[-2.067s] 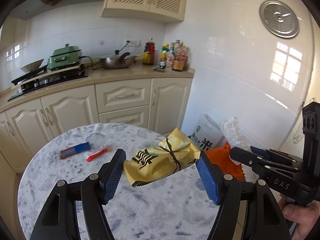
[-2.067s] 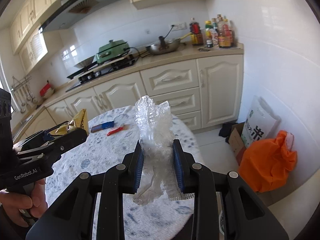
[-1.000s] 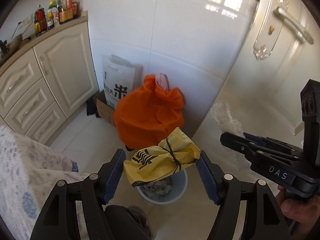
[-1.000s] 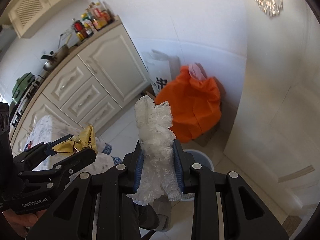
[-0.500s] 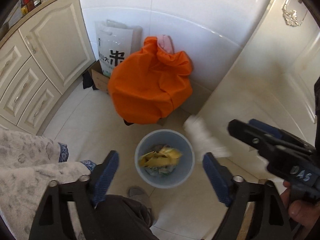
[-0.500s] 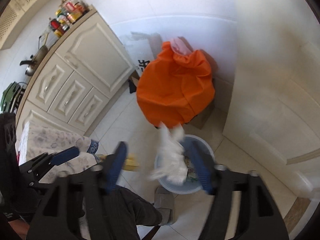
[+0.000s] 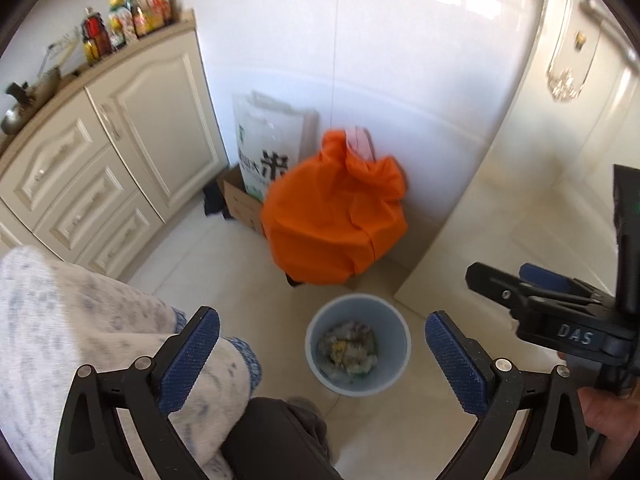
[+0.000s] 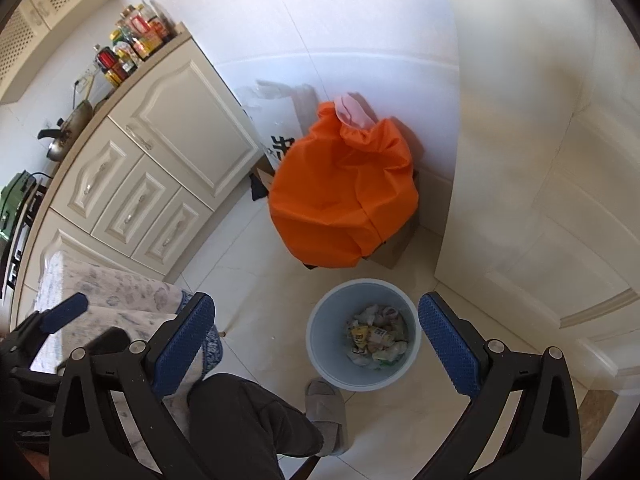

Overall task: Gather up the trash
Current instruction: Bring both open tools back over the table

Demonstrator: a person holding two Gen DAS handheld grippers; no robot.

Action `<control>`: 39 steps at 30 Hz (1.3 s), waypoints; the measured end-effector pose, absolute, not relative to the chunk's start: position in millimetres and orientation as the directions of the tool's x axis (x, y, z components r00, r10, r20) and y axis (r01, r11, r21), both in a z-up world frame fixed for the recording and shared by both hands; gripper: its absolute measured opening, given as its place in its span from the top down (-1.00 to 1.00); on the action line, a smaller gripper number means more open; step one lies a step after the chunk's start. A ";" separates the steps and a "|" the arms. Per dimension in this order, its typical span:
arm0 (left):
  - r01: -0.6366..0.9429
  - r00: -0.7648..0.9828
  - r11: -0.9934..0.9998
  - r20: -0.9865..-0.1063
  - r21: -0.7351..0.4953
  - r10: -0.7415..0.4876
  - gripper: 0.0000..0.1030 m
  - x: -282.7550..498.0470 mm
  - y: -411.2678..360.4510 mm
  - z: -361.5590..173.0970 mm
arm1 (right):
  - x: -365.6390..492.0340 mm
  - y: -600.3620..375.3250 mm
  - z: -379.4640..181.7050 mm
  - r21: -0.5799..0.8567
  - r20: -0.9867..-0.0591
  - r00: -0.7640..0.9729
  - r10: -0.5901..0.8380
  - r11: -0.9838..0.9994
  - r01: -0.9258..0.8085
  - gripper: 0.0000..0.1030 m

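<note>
A pale blue waste bin (image 7: pixel 398 360) (image 8: pixel 322 340) stands on the tiled floor below both grippers. Crumpled trash (image 7: pixel 348 346) (image 8: pixel 376 340) lies in it, with yellow wrapper showing among the paper and plastic. My left gripper (image 7: pixel 318 326) hangs over the bin, its jaws opening wide with nothing between the blue pads. My right gripper (image 8: pixel 316 304) is over the bin too, also opening and holding nothing. In the left wrist view the right gripper (image 7: pixel 504 274) shows at the right edge. The left gripper (image 8: pixel 90 326) appears at the lower left of the right wrist view.
A full orange bag (image 7: pixel 332 220) (image 8: pixel 340 200) sits just behind the bin, beside a white sack (image 7: pixel 264 140) and a cardboard box (image 7: pixel 240 204). Cream cabinets (image 7: pixel 120 140) run along the left. The cloth-covered table (image 7: pixel 80 320) and a person's leg and slipper (image 8: pixel 326 412) are close below.
Both grippers opened. The yellow wrapper fell from the left and the clear plastic from the right, and both now lie in the bin. Both views tipped down over the bin.
</note>
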State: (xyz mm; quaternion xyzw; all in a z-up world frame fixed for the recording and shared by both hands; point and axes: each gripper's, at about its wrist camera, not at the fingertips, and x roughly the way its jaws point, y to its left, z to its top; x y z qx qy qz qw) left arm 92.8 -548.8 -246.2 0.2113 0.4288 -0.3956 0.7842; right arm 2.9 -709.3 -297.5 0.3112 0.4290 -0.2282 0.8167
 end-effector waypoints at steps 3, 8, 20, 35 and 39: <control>0.786 0.345 0.618 -0.816 -0.019 -0.464 -0.97 90.4 -531.1 -229.9 | 7.4 -697.9 -279.1 0.315 -0.828 0.550 -0.112 0.718 0.620 -1.00; 0.751 0.387 0.657 -0.766 -0.062 -0.514 -0.97 80.5 -459.3 -194.0 | 15.3 -672.9 -247.6 0.320 -0.798 0.592 -0.116 0.750 0.579 -1.00; 0.629 0.525 0.766 -0.652 -0.137 -0.547 -0.97 59.5 -280.7 -126.9 | 62.5 -569.9 -175.7 0.302 -0.719 0.692 -0.056 0.872 0.384 -1.00; 0.415 0.693 0.890 -0.569 -0.188 -0.443 -0.97 48.5 -90.6 -65.8 | 124.0 -430.6 -133.6 0.248 -0.669 0.737 0.093 0.963 0.104 -1.00; 0.340 0.740 0.921 -0.550 -0.192 -0.388 -0.99 39.1 -38.9 -53.8 | 142.1 -389.7 -128.3 0.228 -0.662 0.736 0.145 0.974 0.013 -1.00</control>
